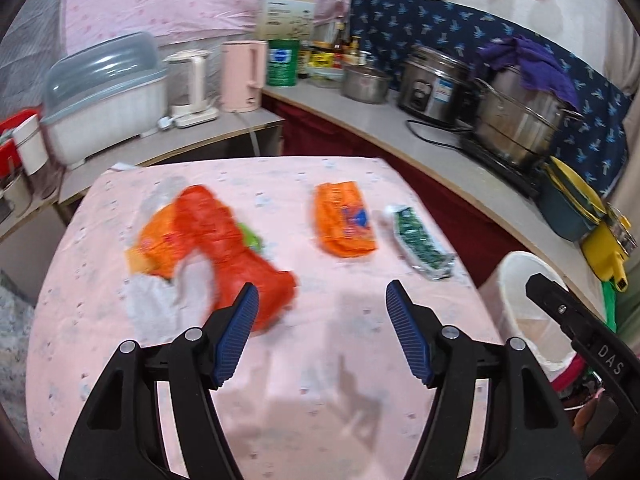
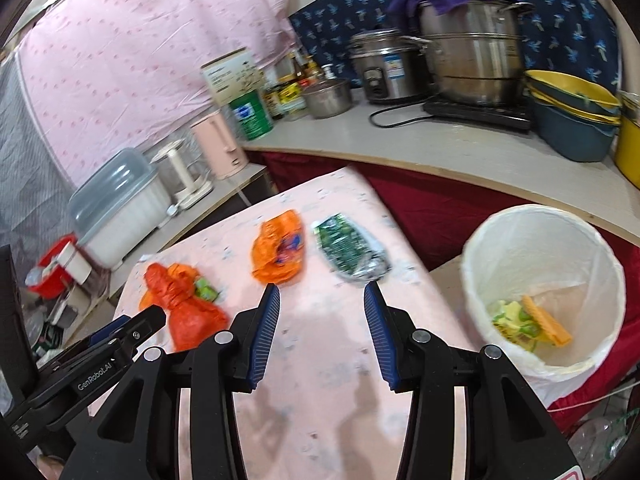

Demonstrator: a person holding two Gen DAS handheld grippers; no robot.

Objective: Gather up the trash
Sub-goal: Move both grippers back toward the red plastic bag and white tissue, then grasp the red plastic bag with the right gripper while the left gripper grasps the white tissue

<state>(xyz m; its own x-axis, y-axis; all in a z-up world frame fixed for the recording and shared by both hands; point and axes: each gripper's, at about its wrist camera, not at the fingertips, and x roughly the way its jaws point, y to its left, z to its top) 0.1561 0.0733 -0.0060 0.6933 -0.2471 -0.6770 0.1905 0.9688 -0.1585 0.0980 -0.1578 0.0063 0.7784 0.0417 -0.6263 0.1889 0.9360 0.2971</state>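
Both claws empty and hovering over the pink cloth-covered tabletop [image 1: 344, 344]: left claw [image 1: 322, 304] has its blue ribbed pads wide apart, right claw [image 2: 322, 312] is apart too but narrower, nothing between either pair. 3 trash items left on the cloth: a crumpled red-orange plastic bag bundle with a bit of green wrapper stuck in it [image 1: 224, 244] on the left, a flattened orange snack wrapper [image 1: 346, 220] mid-table, and a green-and-silver foil packet [image 1: 420, 242] near the right edge. The white-lined round waste bin [image 2: 544, 280] sits just off the table's right edge and already holds some yellow-green and orange scraps, so I'd judge this as mid-task, between picks. Suggested split: right claw takes the foil packet, since it's nearest the bin; left claw takes the bag bundle right in front of its left pad. Orange wrapper goes last, either side. Tips: wrappers are thin and lie flat, so come in steep, one pad touching the cloth beside a raised crease, then pinch the crease, not the flat face. Watch for snagging the cloth itself, it looks loose. The bag bundle is bulky and soft; grab the bunched middle so the green bit comes along. Frames are motion-blurred, so slow down before descending. Release only once the pads are over the bin mouth.
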